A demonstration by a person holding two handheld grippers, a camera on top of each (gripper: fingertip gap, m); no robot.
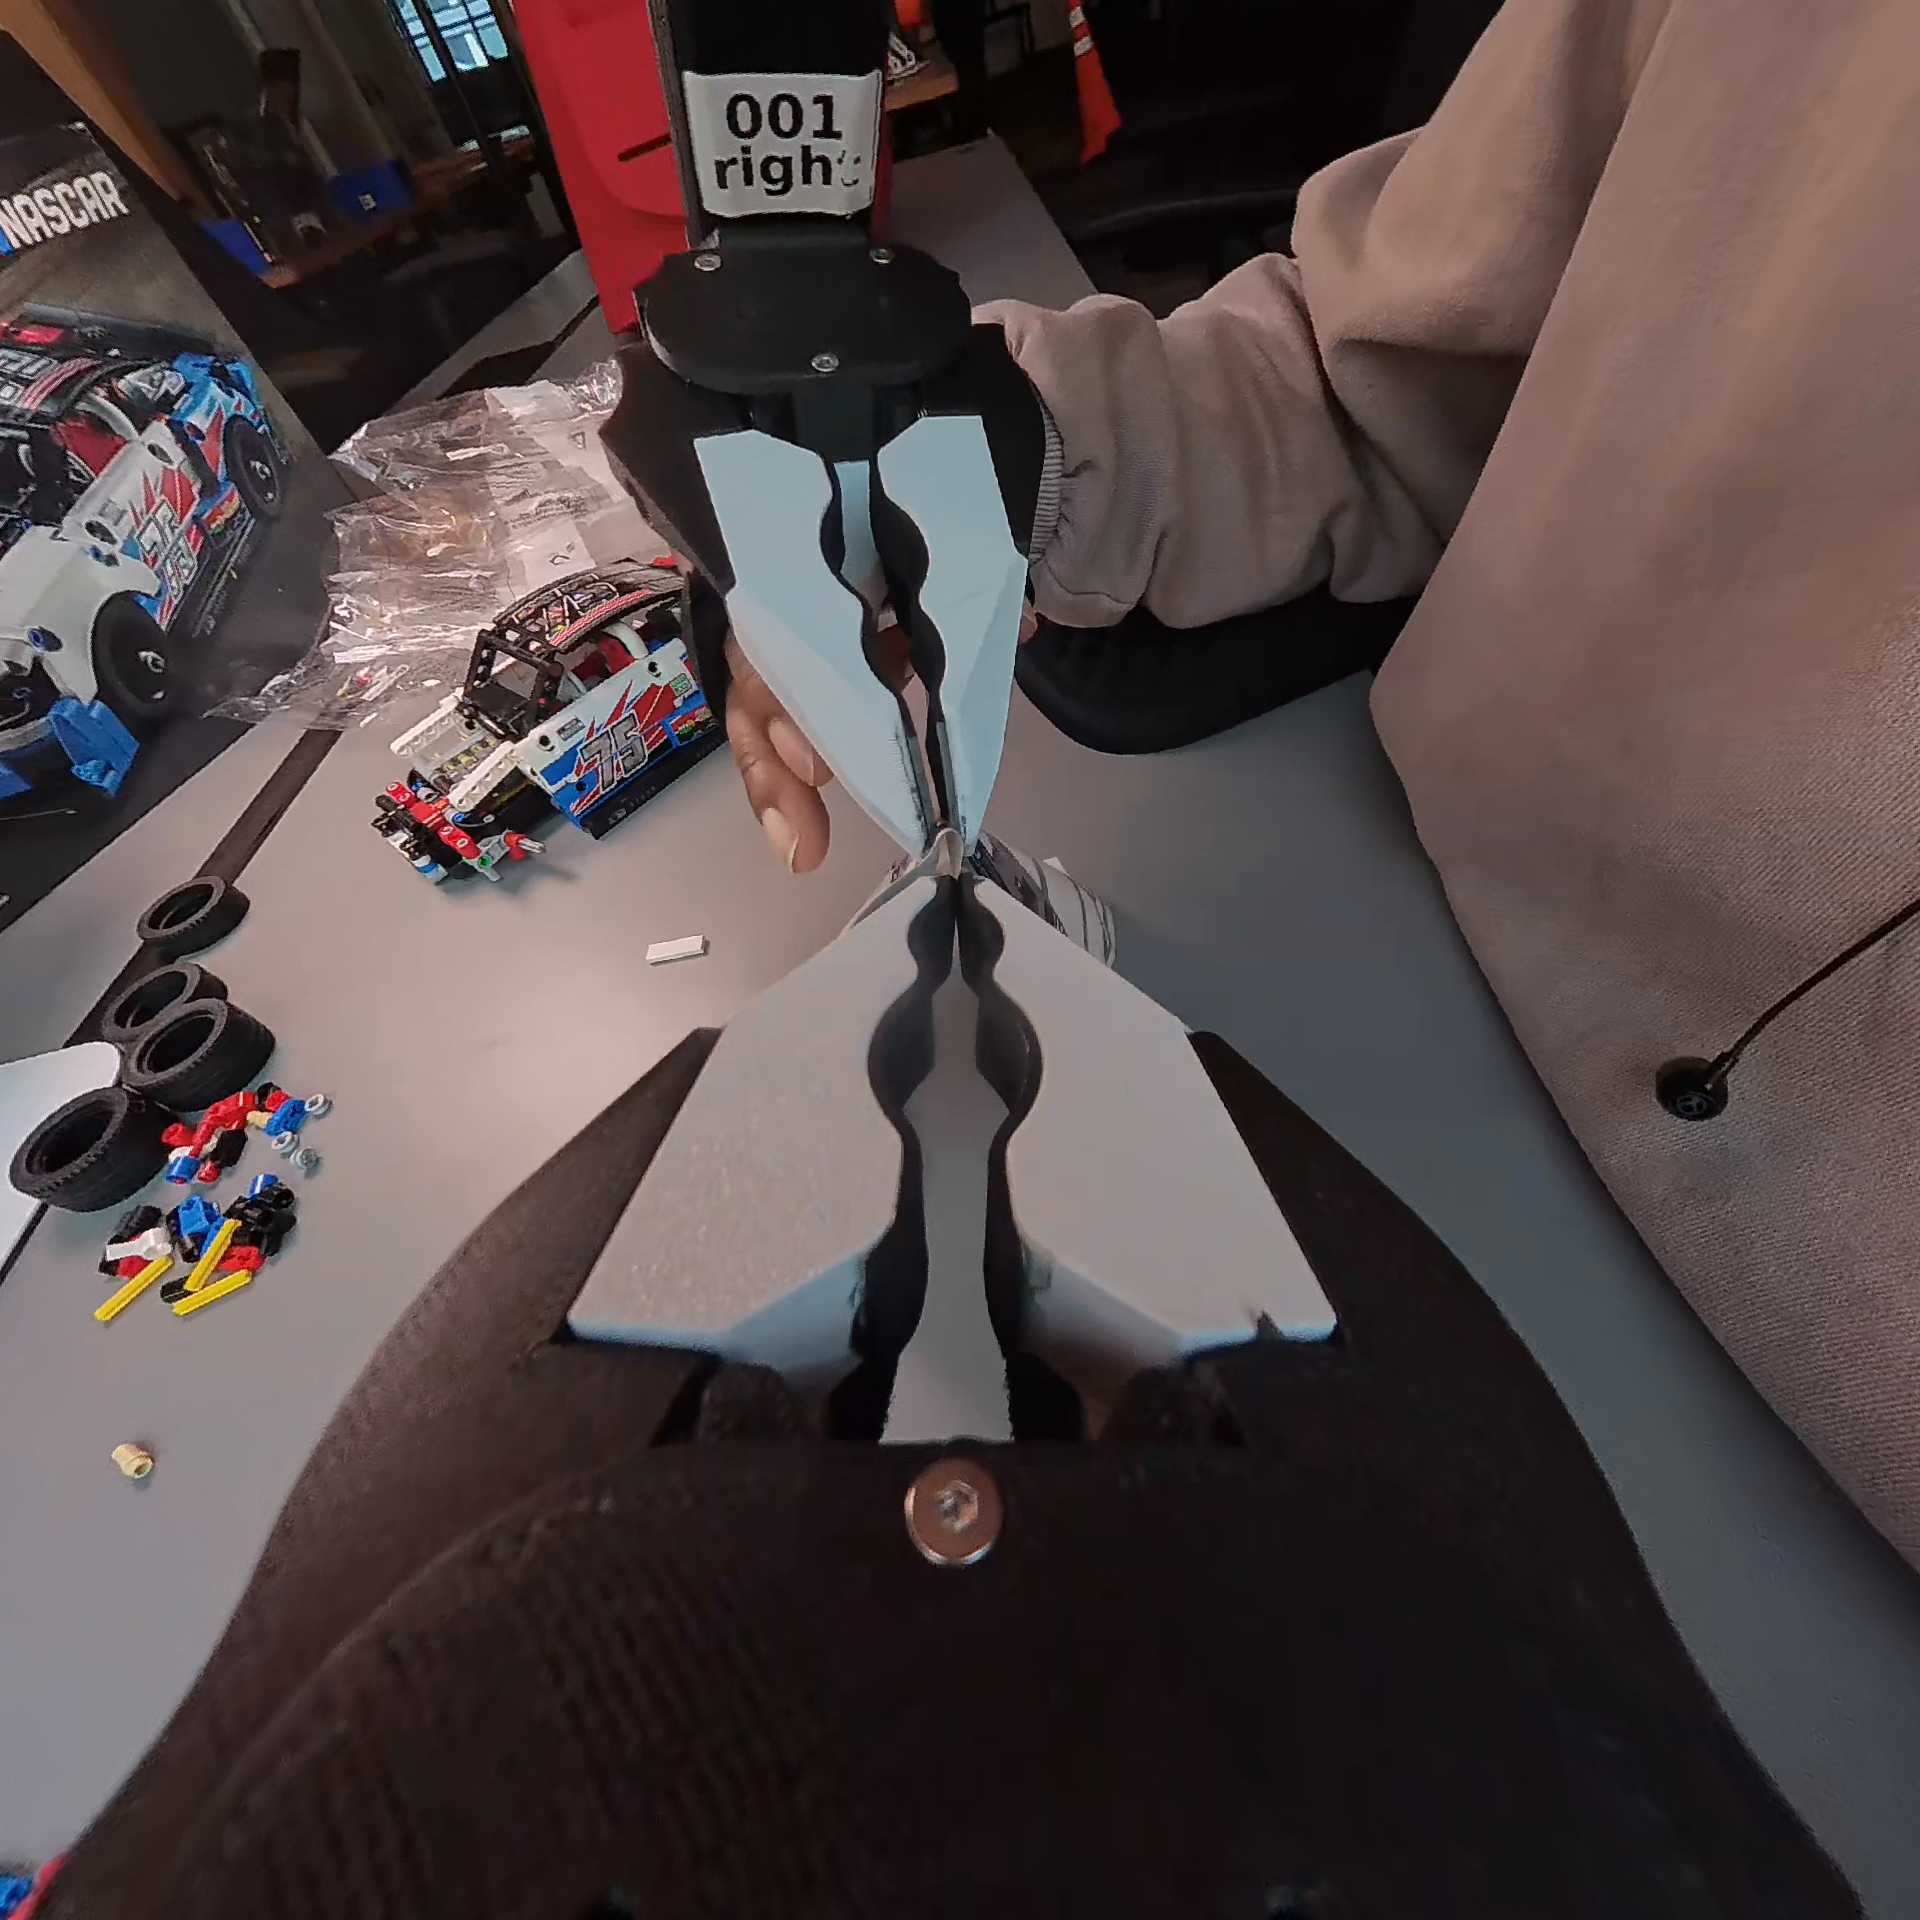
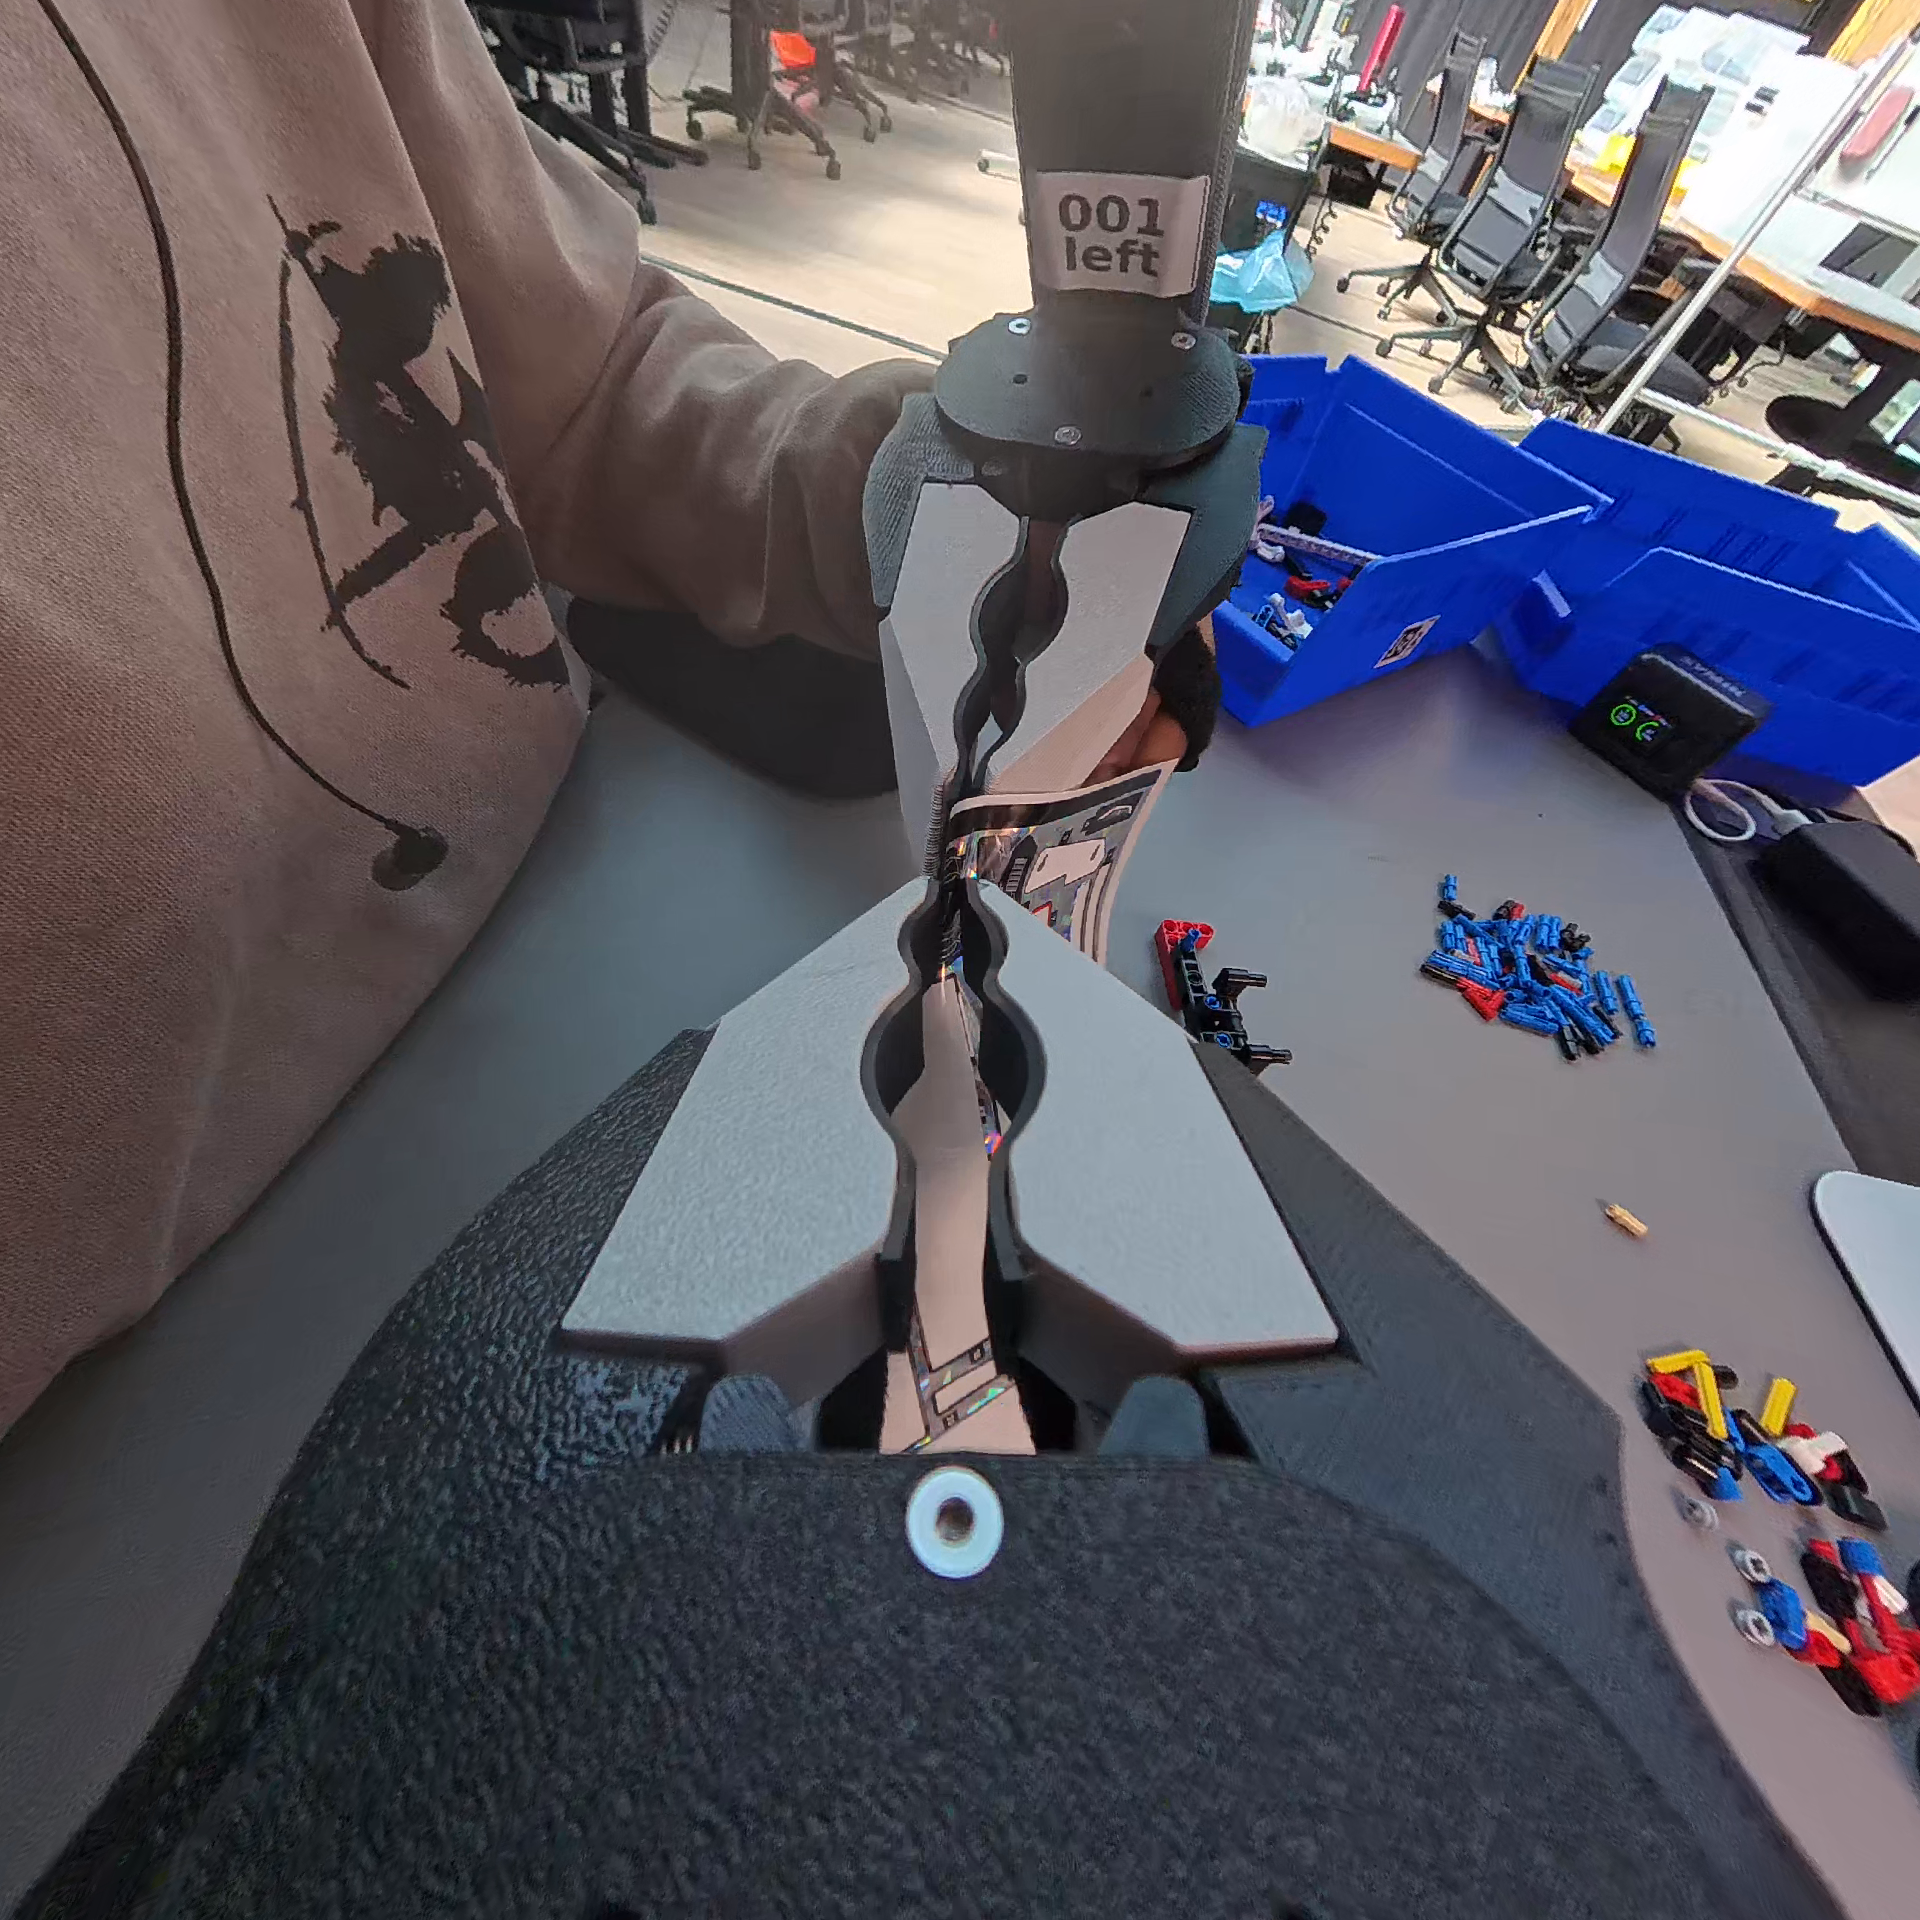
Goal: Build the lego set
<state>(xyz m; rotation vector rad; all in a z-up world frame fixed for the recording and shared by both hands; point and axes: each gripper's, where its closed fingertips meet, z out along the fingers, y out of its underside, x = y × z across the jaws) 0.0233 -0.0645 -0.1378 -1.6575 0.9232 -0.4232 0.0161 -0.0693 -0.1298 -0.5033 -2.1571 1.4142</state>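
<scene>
Between the two tips, left gripper [image 1: 951,894] and right gripper [image 2: 945,894] are both pinching the sticker sheet [image 2: 1081,862] tip-to-tip, likely peeling a decal. Part-built car [image 1: 582,717] is sitting far left on the bench [image 1: 520,1039].
</scene>
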